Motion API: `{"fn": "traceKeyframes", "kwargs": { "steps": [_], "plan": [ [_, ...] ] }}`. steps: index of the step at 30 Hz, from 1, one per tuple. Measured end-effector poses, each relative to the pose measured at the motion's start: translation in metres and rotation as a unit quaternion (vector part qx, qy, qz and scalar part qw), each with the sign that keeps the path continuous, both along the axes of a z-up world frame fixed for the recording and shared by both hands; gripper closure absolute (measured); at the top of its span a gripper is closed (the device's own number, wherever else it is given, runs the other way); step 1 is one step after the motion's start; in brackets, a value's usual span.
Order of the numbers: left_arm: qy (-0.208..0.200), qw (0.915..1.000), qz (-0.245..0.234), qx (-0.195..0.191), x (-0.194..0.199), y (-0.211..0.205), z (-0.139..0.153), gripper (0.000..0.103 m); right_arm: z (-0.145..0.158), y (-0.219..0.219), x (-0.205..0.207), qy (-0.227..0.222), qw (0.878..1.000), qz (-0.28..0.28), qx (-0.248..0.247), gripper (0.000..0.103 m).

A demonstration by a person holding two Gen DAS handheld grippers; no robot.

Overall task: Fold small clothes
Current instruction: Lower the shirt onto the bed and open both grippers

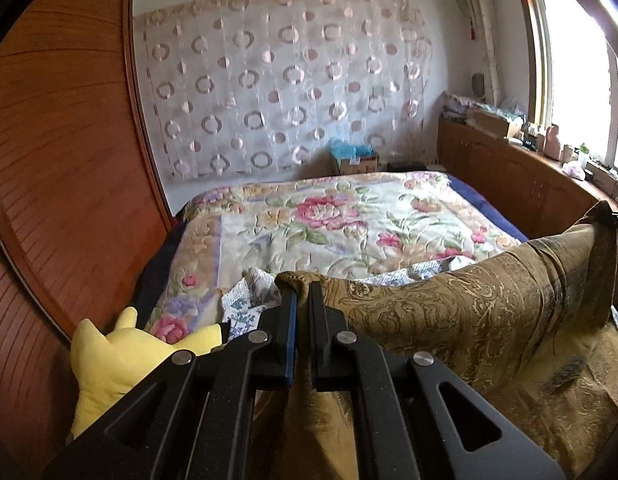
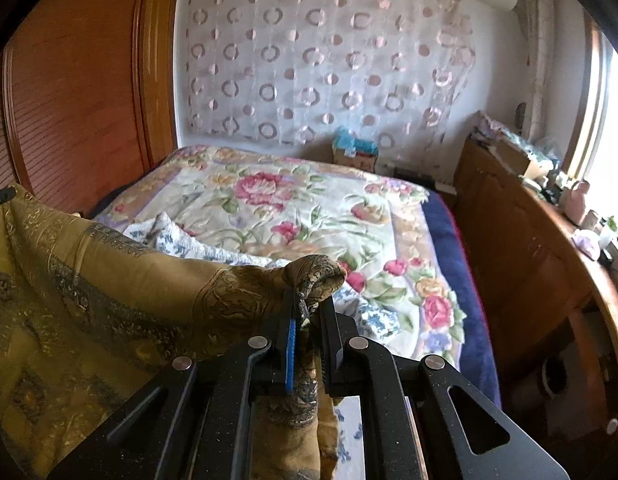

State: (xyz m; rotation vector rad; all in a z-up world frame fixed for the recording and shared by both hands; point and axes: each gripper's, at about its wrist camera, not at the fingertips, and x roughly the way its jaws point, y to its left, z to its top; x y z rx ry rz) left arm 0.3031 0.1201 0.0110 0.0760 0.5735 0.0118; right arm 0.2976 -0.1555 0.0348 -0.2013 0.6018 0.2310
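An olive-gold patterned garment (image 1: 469, 300) hangs stretched between both grippers above the bed. My left gripper (image 1: 303, 292) is shut on one top corner of it. My right gripper (image 2: 311, 304) is shut on the other bunched corner (image 2: 317, 274). In the left wrist view the right gripper shows at the far right edge (image 1: 613, 216); in the right wrist view the left gripper shows at the far left (image 2: 1, 196). The cloth (image 2: 89, 280) sags between them and drapes down below. A blue-and-white printed garment (image 2: 197, 244) lies on the bed behind it.
The bed has a floral quilt (image 1: 329, 220) and a navy edge (image 2: 449, 240). A yellow plush toy (image 1: 121, 352) lies at the bed's left, by the wooden wardrobe (image 1: 61, 160). A wooden cabinet (image 2: 529, 248) with clutter runs along the window side. A cardboard box (image 1: 355, 160) stands beyond the bed.
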Motion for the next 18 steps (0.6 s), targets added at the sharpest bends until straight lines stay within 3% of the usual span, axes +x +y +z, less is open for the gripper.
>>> {"fn": "traceKeyframes", "kwargs": {
  "steps": [7,10,12,14,18],
  "plan": [
    [0.026,0.9997,-0.005,-0.004,0.021,0.004,-0.015,0.097,-0.007,-0.001,0.022,0.022,1.000,0.006,-0.002,0.094],
    [0.046,0.9988,-0.007,-0.013,0.018,0.006,-0.022,0.090,-0.012,-0.003,0.031,0.038,0.999,0.008,-0.003,0.094],
    [0.051,0.9984,-0.010,-0.021,0.013,0.009,-0.027,0.071,-0.014,-0.006,0.030,0.043,0.999,0.008,-0.005,0.076],
    [0.058,0.9978,-0.017,-0.027,0.005,0.011,-0.033,0.063,-0.018,-0.010,0.027,0.051,0.999,0.006,0.001,0.063],
    [0.073,0.9970,-0.013,-0.021,-0.018,0.014,-0.045,0.063,-0.035,-0.023,0.012,0.076,0.997,0.010,0.007,0.063]
  ]
}}
